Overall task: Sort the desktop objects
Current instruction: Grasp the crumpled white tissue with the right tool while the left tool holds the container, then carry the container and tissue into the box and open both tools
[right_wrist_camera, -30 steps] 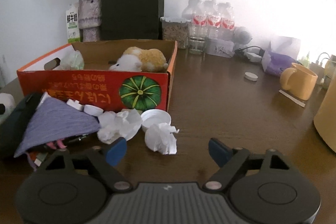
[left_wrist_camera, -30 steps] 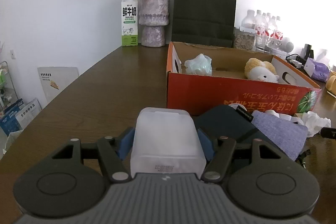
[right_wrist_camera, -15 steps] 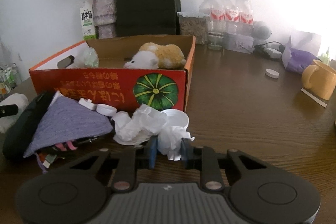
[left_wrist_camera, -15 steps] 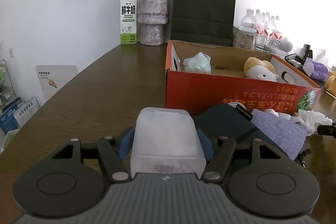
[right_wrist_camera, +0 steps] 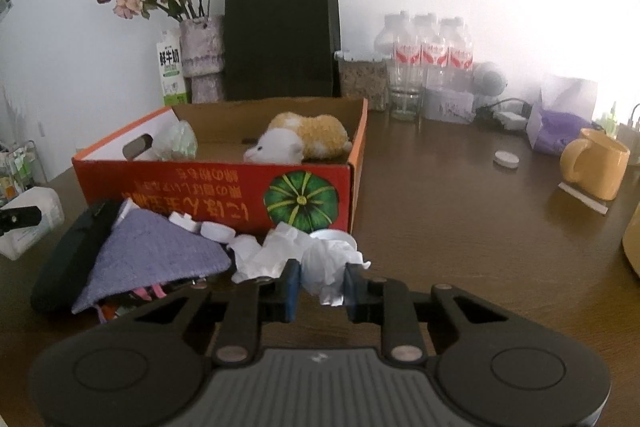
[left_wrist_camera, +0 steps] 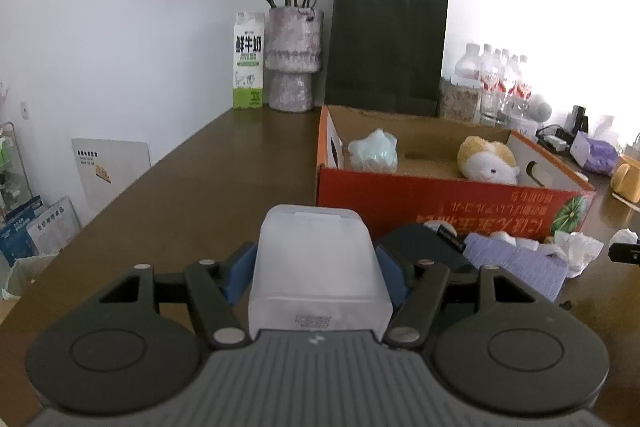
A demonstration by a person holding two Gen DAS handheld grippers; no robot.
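Note:
My left gripper is shut on a frosted white plastic box, held a little above the brown table in front of the red cardboard box. My right gripper is shut on a crumpled white tissue, lifted slightly near another tissue wad. Inside the red cardboard box lie a plush hamster and a pale green plastic wad. A purple cloth on a dark pouch, with white caps, sits before the box.
At the back stand a milk carton, a vase of dried roses, a black paper bag and water bottles. A yellow mug, a purple tissue pack and a white lid are right.
The right gripper went from open to shut on the crumpled tissue, then rose slightly with it. The left gripper kept its hold on the plastic box and barely moved.

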